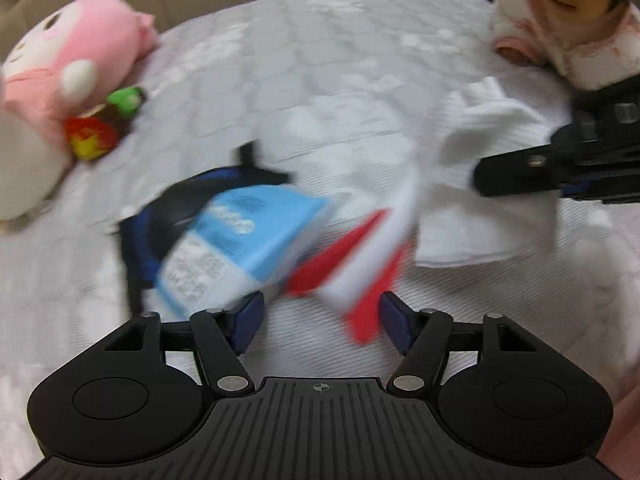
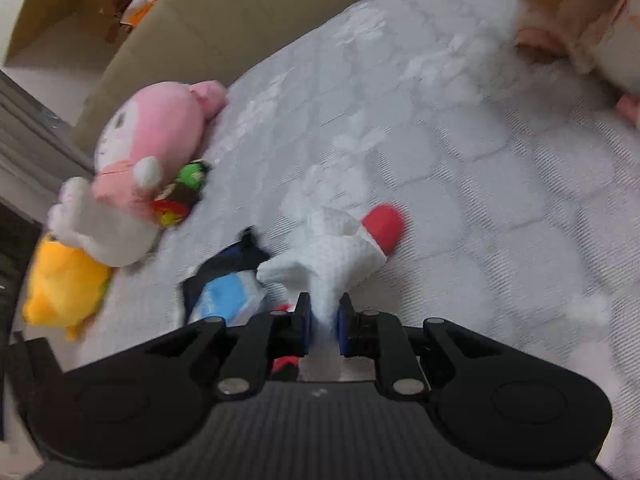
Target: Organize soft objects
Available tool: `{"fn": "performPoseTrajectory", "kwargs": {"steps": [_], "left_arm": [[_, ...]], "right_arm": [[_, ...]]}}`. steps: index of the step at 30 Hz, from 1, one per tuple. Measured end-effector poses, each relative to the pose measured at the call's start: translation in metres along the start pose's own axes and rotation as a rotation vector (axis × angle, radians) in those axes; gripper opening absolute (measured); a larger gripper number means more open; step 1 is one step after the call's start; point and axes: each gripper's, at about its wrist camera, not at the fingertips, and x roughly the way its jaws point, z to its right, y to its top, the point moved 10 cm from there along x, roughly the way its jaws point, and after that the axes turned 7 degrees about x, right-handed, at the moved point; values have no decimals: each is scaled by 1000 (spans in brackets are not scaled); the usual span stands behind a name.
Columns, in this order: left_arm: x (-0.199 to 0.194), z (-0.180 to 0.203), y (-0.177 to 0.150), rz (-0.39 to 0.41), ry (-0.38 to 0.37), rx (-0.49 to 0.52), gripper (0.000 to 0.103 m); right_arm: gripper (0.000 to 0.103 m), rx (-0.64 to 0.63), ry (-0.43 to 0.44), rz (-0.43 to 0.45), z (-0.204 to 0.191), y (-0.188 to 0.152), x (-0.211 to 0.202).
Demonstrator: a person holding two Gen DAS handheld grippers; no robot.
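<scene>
A white cloth (image 2: 328, 260) hangs pinched between the blue pads of my right gripper (image 2: 324, 320), which is shut on it; the same white cloth (image 1: 480, 184) shows at the right of the left wrist view, held by that right gripper (image 1: 520, 176). My left gripper (image 1: 322, 316) is open above a blurred blue tissue pack (image 1: 240, 236) and a red-and-white item (image 1: 360, 264). A dark blue strap-like object (image 1: 176, 204) lies under the pack. A pink plush doll (image 1: 80, 64) lies at the far left.
A small green, brown and red plush (image 1: 108, 124) rests against the pink doll. A yellow plush (image 2: 60, 284) lies at the bed's left edge. A child in a pink fleece top (image 1: 580, 32) leans on the white quilted bedspread (image 1: 320, 72) at the far right.
</scene>
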Motion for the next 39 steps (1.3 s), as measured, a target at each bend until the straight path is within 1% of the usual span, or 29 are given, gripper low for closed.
{"fn": "performPoseTrajectory", "kwargs": {"steps": [1, 2, 3, 4, 5, 7, 9, 11, 13, 14, 15, 17, 19, 21, 25, 28, 31, 32, 35, 39], "left_arm": [[-2, -7, -3, -18, -4, 0, 74], [-5, -14, -7, -32, -12, -7, 81], [-6, -20, -10, -47, -25, -11, 88], [-8, -24, -14, -60, -39, -13, 90], [-12, -27, -17, -65, -55, -17, 91], [-18, -34, -22, -66, -83, -35, 93], [-19, -42, -26, -42, -91, -73, 94], [-18, -47, -28, -3, -127, -133, 94], [-11, -47, -27, 3, -190, -189, 94], [-11, -46, -26, 13, -213, -198, 94], [-14, -45, -23, 31, -212, -187, 94], [-20, -44, -17, 69, -209, -162, 94], [-26, -46, -12, 97, -218, -166, 94], [-26, -51, -10, 99, -219, -195, 94], [-21, -70, -14, 79, -190, -264, 94], [-13, -87, -17, 53, -167, -344, 96], [-4, -99, -23, 13, -149, -409, 97], [0, -99, -24, 1, -148, -412, 97], [4, -88, -23, -15, -184, -375, 97], [8, -63, -16, -21, -274, -314, 97]], "right_arm": [[16, 23, 40, -24, -5, -4, 2], [16, 44, 81, -53, -11, -8, 5], [16, 52, 101, -72, -15, -12, 9], [16, 40, 99, -83, -19, -15, 13], [16, 4, 65, -85, -21, -18, 18], [16, -69, -39, -70, -17, -20, 27], [16, -89, -111, -62, -9, -19, 33], [16, -81, -148, -37, -2, -13, 32], [16, -92, -185, 17, 2, -7, 25], [16, -99, -208, 47, 4, -3, 21], [16, -106, -231, 77, 5, 0, 18], [16, -103, -247, 98, 9, 4, 15], [16, -91, -248, 104, 11, 6, 14], [16, -87, -235, 111, 11, 7, 11], [16, -105, -151, 98, -3, 2, 10], [17, -134, -75, 68, -19, -7, 10], [17, -170, -52, 65, -31, -12, 12], [17, -181, -47, 61, -34, -14, 13], [17, -202, -61, 35, -34, -18, 20], [17, -168, -112, 28, -21, -11, 27]]}}
